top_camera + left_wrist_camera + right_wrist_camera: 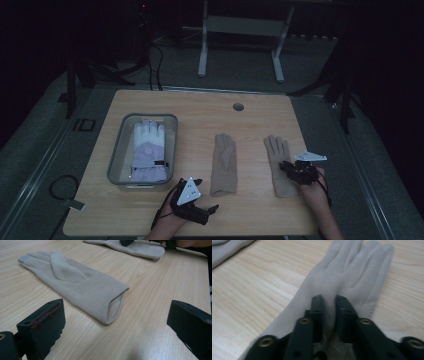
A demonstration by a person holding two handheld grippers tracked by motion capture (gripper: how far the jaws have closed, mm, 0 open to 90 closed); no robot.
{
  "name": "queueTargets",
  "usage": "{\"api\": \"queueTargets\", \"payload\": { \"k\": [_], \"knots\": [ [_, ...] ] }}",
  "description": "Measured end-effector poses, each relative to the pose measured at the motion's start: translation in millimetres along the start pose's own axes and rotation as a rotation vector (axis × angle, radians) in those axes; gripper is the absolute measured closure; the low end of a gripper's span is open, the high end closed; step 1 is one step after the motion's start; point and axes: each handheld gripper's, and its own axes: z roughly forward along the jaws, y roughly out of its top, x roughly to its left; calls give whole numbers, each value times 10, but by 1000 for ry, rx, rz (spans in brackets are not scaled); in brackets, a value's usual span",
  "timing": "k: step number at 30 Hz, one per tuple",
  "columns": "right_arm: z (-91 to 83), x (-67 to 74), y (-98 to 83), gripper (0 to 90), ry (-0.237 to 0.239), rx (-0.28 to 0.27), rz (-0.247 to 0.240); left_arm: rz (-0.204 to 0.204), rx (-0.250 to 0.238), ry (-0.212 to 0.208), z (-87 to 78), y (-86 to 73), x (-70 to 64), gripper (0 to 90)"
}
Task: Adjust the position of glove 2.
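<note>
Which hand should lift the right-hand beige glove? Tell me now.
Right. The right gripper has its fingers nearly shut, pinching fabric of the right beige glove. The left gripper rests open near the middle beige glove.

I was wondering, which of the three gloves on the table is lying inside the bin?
The white and lilac glove, the thick padded one in the grey bin at the left. The two beige gloves lie flat on the bare table.

We see two beige gloves lying flat on the wooden table [260, 210]: the right glove [278, 165] well apart from the bin [116, 165], the middle glove [224, 165] nearer it.
</note>
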Motion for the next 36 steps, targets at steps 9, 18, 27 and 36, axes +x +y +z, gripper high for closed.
{"api": "queueTargets", "payload": {
  "k": [9, 18, 27, 36],
  "knots": [
    [-84, 218, 156, 835, -104, -18, 115, 2, 3, 1, 9, 0, 3, 19],
    [-192, 555, 468, 835, -146, -72, 187, 9, 3, 4, 7, 7, -2, 19],
    [-143, 1001, 762, 834, -115, -97, 220, 15, -8, 7, -9, 16, -8, 19],
    [15, 1444, 978, 833, -61, -105, 232, 18, -32, 11, -47, 43, 3, 19]
  ]
}}
